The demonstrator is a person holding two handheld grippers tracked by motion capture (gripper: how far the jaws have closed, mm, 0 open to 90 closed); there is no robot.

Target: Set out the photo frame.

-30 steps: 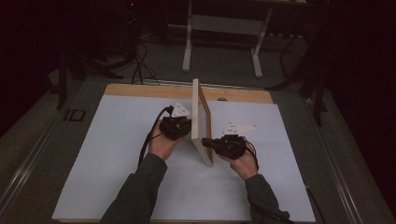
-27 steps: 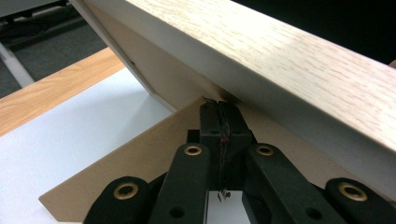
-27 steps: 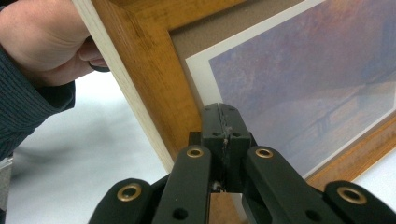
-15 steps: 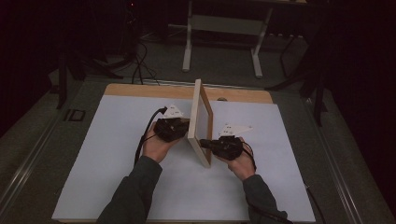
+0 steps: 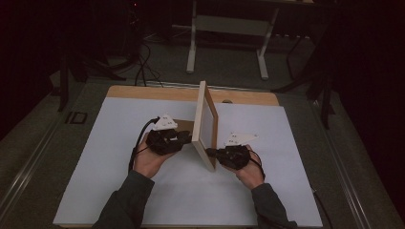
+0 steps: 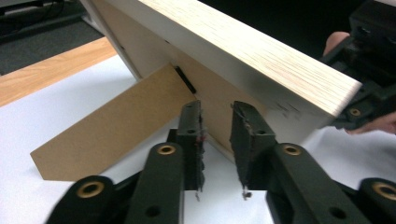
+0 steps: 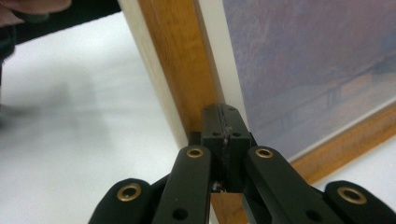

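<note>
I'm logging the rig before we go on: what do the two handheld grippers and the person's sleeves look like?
Both are black. The left gripper has flat linkage arms with brass-coloured rivets and worn, frayed jaw pads; the right gripper is built the same. Each carries a pale three-cornered plate on top, and a black cable loops from the left one. The sleeves are dark grey-green, long, ending at the wrists.

I find no readable text, label, brand, number or sign anywhere. The wooden frame (image 5: pixel 205 125) I hold carries none on its edge or back, its picture shows only a hazy bluish scene, and the white sheet (image 5: pixel 110 143) is blank.
</note>
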